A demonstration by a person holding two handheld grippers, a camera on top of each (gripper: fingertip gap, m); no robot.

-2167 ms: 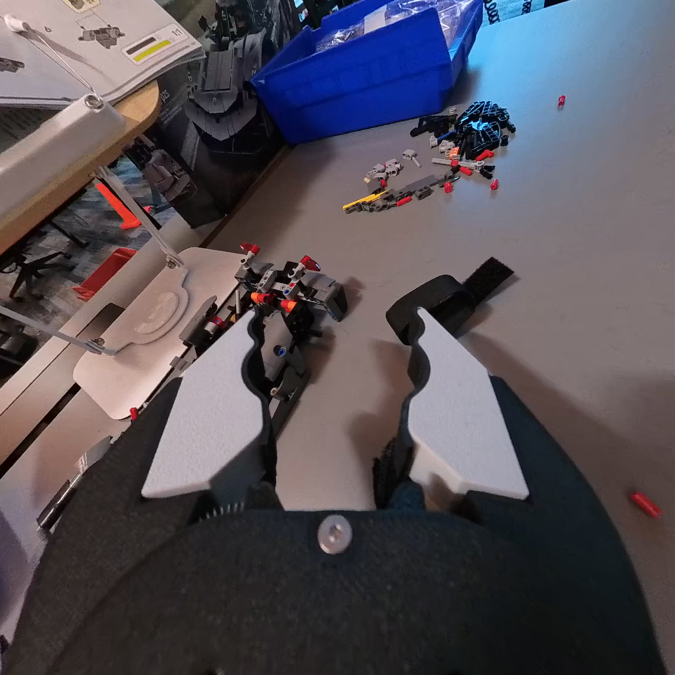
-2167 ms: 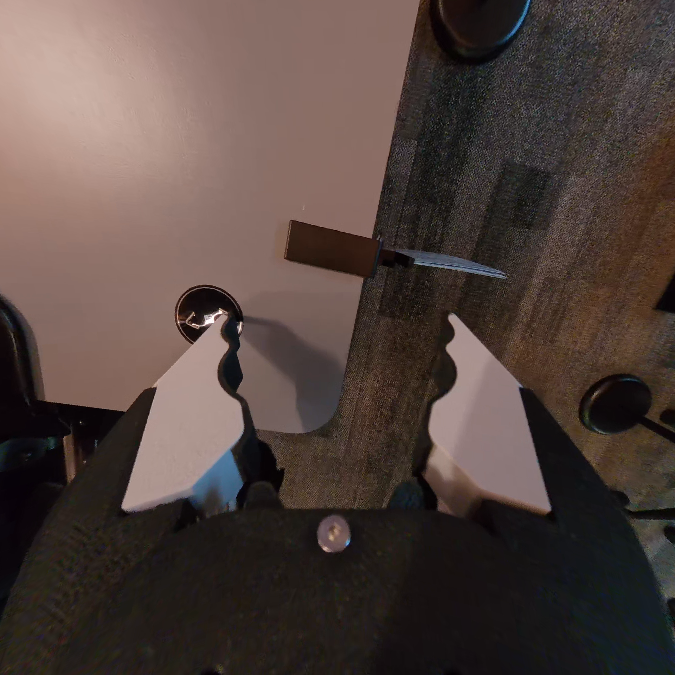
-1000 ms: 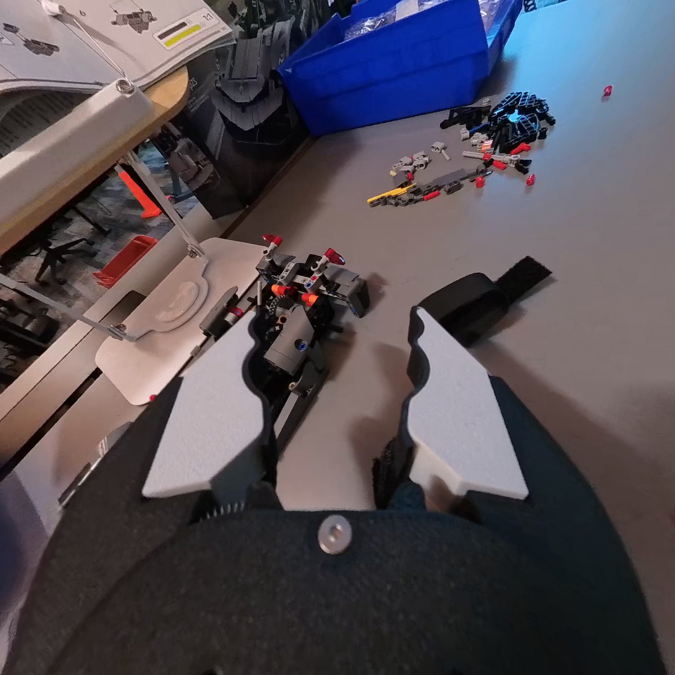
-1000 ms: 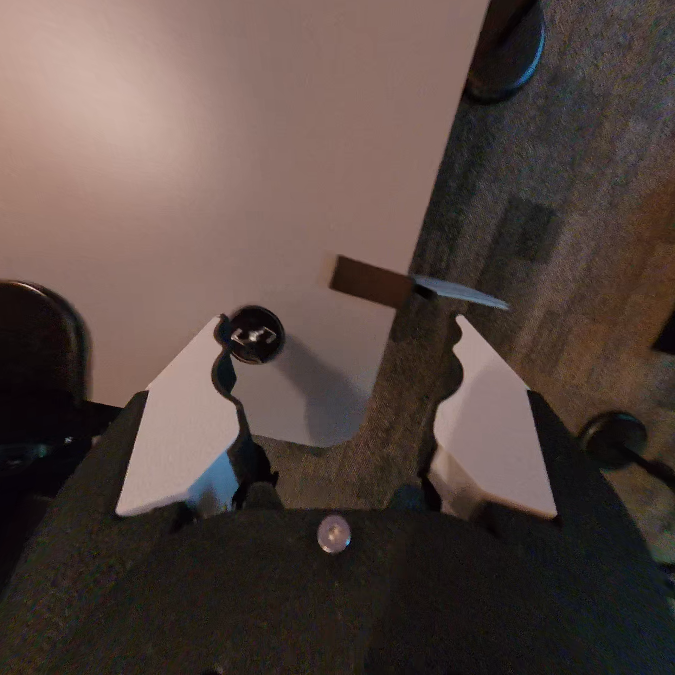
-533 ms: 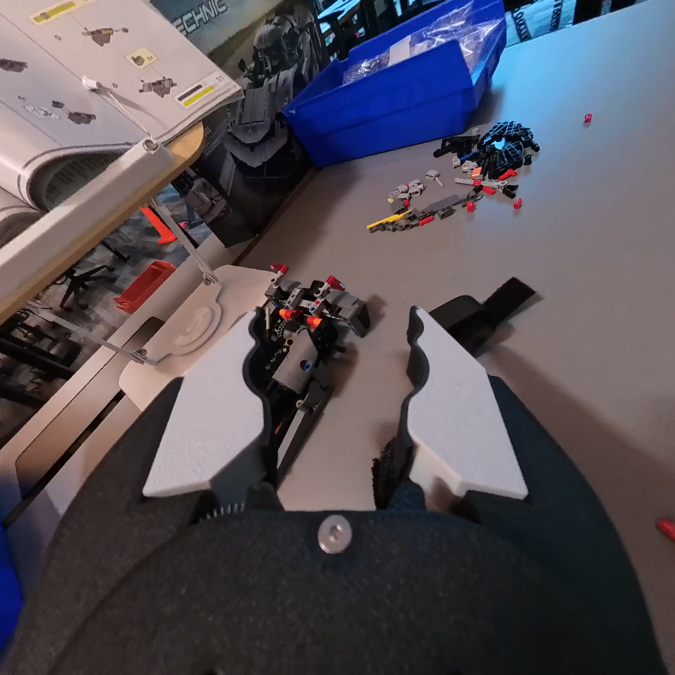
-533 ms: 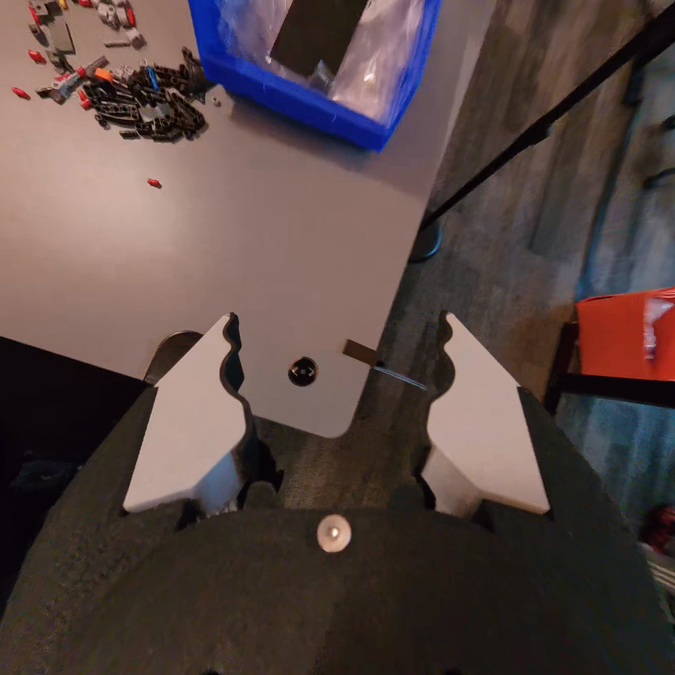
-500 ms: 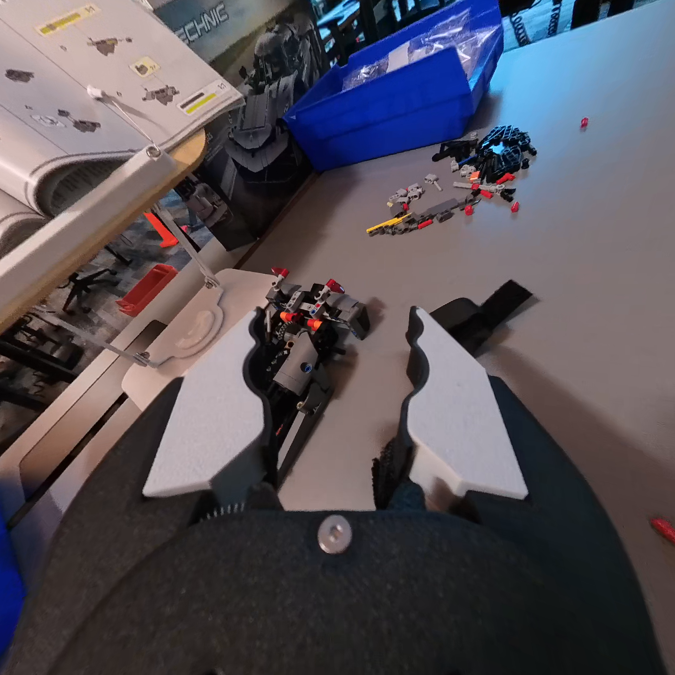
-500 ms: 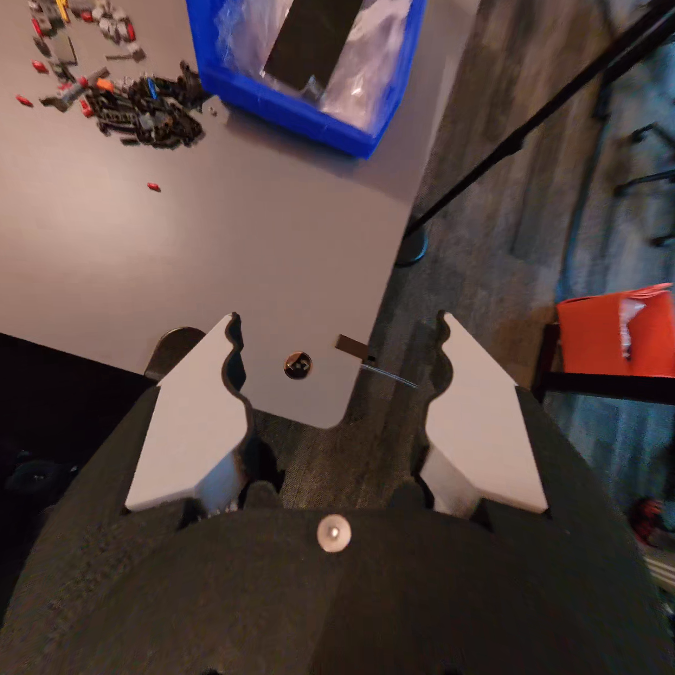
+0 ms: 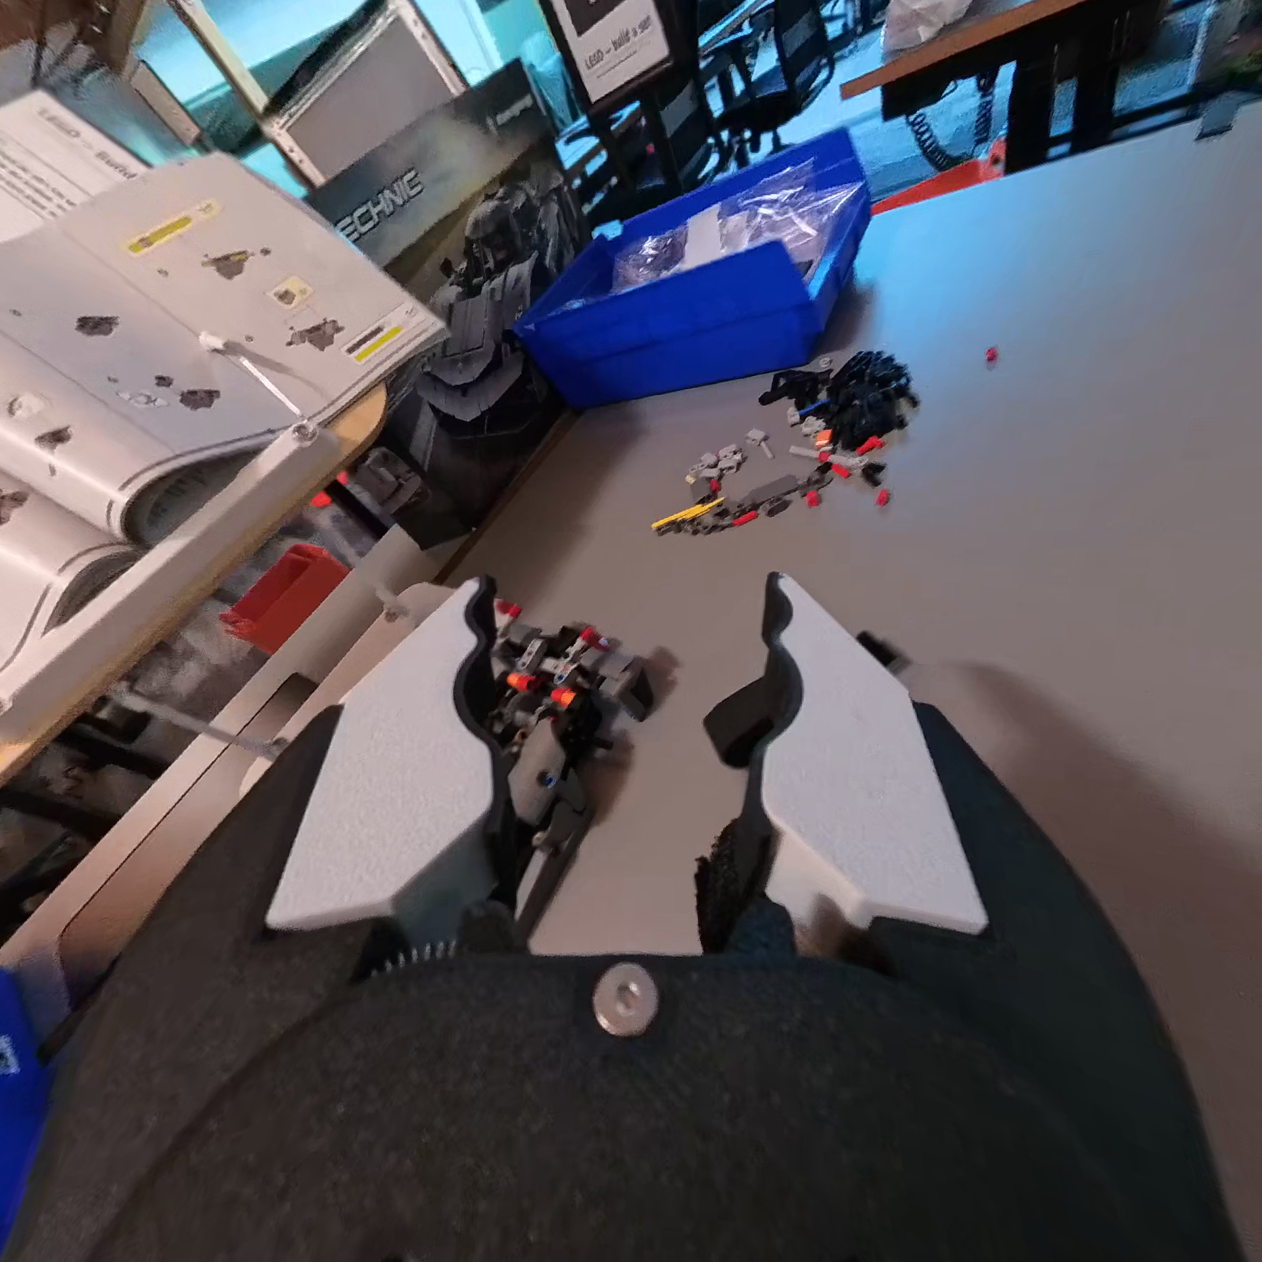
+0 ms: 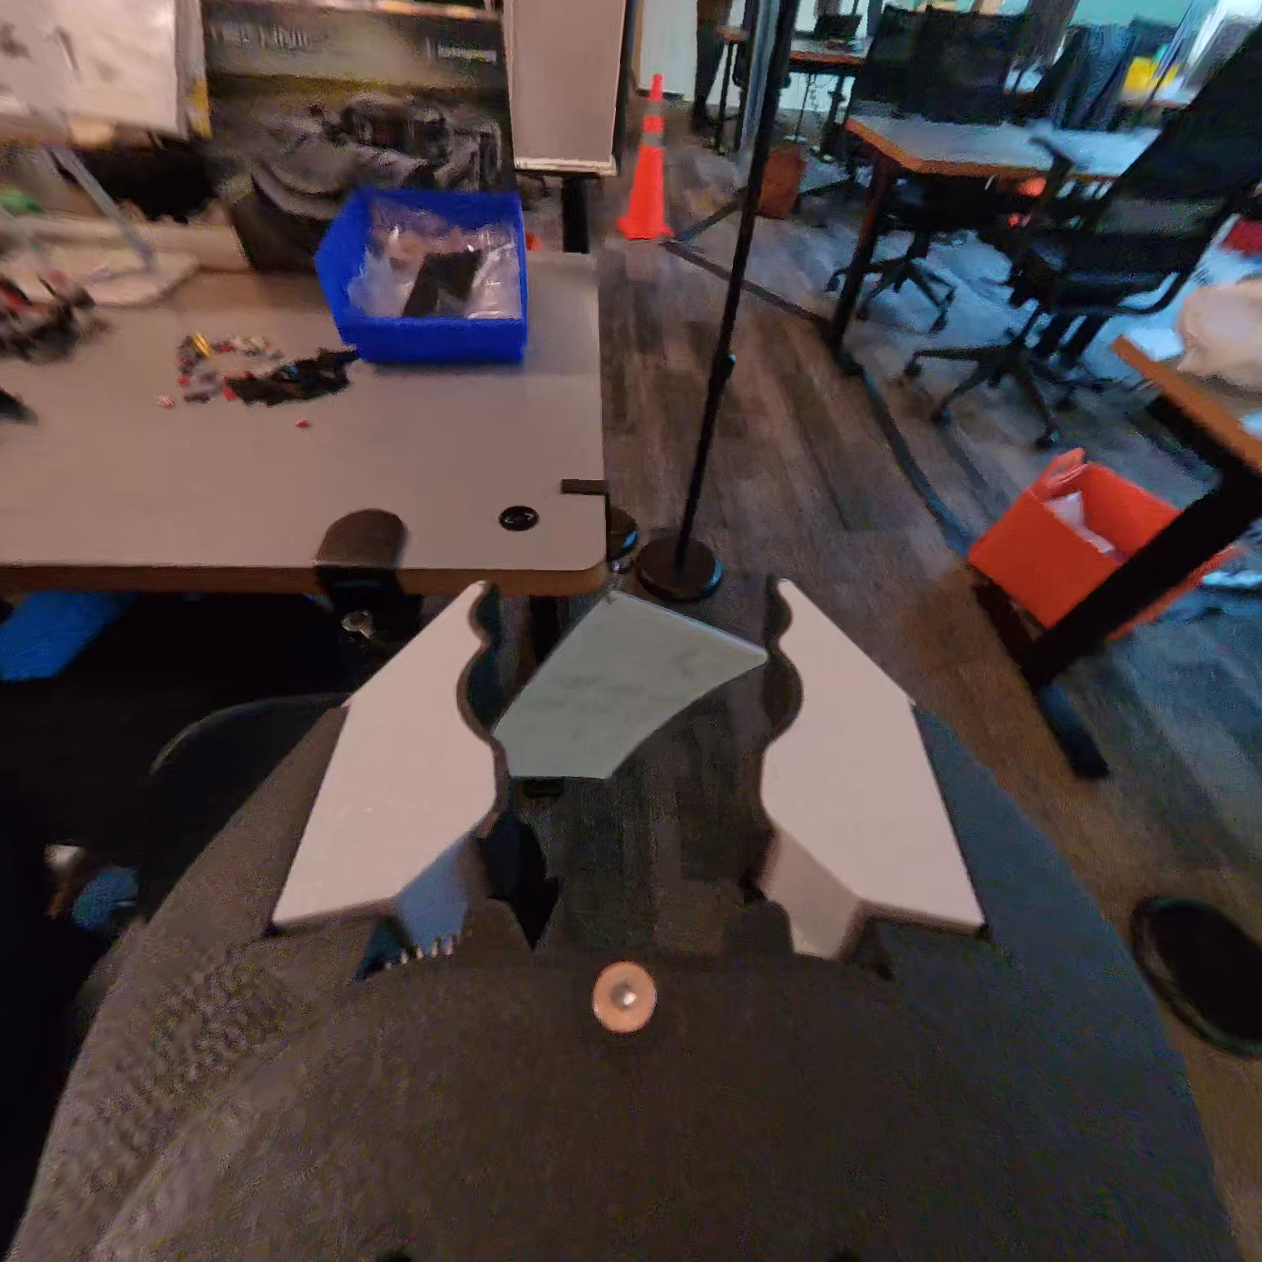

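My left gripper (image 9: 625, 587) is open and empty, held above the grey table (image 9: 1024, 546). A partly built grey and black brick model (image 9: 560, 696) with red and orange pins lies on the table just inside my left finger. A black strap (image 9: 744, 717) lies beside my right finger. My right gripper (image 10: 628, 594) is open and empty, held off the table's near right corner (image 10: 478, 478) over the carpet. A pale grey sheet (image 10: 614, 690) shows between its fingers, lower down.
A blue bin (image 9: 696, 300) with plastic bags stands at the table's far side, also in the right wrist view (image 10: 430, 273). Loose bricks (image 9: 806, 451) lie in front of it. An open instruction booklet (image 9: 171, 341) rests on a stand at the left. An orange box (image 10: 1065, 539), black pole (image 10: 724, 328) and chairs stand on the floor.
My left gripper has risen and tilted up, showing more of the room. My right gripper has swung from looking down at the table corner to looking across the table and room. Both stayed open.
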